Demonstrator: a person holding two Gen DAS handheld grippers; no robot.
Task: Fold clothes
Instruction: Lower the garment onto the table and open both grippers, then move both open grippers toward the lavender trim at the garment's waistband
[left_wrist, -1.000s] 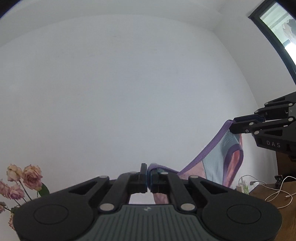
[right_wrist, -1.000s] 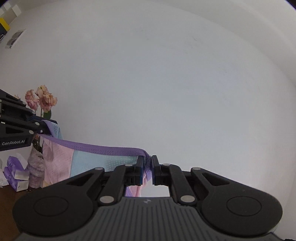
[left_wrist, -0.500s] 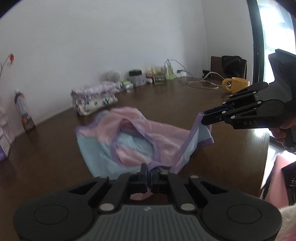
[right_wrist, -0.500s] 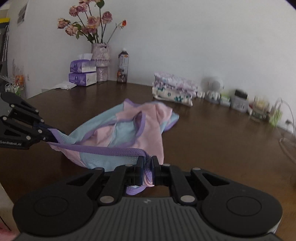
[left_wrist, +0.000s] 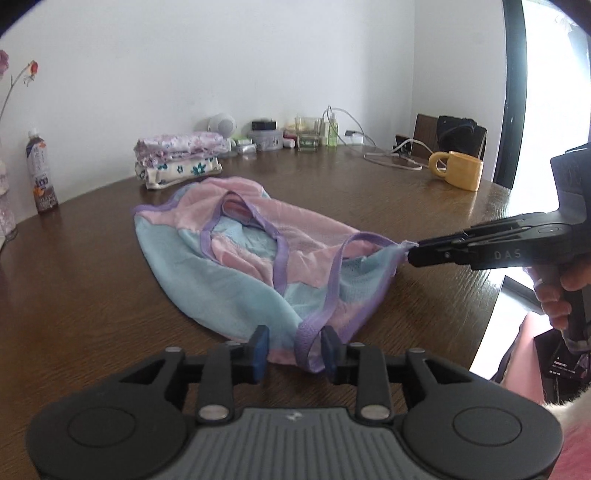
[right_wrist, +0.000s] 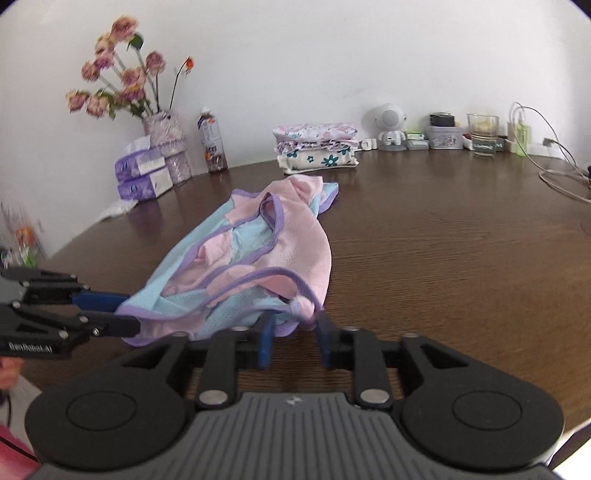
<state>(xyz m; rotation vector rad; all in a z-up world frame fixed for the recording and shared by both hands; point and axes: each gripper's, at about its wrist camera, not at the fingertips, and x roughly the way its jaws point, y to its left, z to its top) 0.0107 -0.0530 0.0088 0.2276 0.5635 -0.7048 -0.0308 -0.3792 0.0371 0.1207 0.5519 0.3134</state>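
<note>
A pink and blue top with purple trim lies spread but rumpled on the brown table, its body stretching away ahead of both claws toward the stack of folded clothes at the wall. The left claw has its jaws spread apart, with a purple strap and a bit of hem lying loose in the gap between its blue pads; nothing is pinched. The right claw is likewise parted in its own view, a small bunched knot of pink cloth resting just ahead of its gap. From the left view its tips look drawn nearly together at the corner of the hem, but the close view shows no grip. I judge the top has been laid down for folding and both corners let go. The risks from here come mostly from the loose straps: one could snag on a pad as either claw pulls back and drag the near hem out of line. The middle is puckered, with the neckline folded over itself, so any fold begun without smoothing would trap those creases. A yellow mug stands well off to the right of the left claw, clear of the cloth.
</note>
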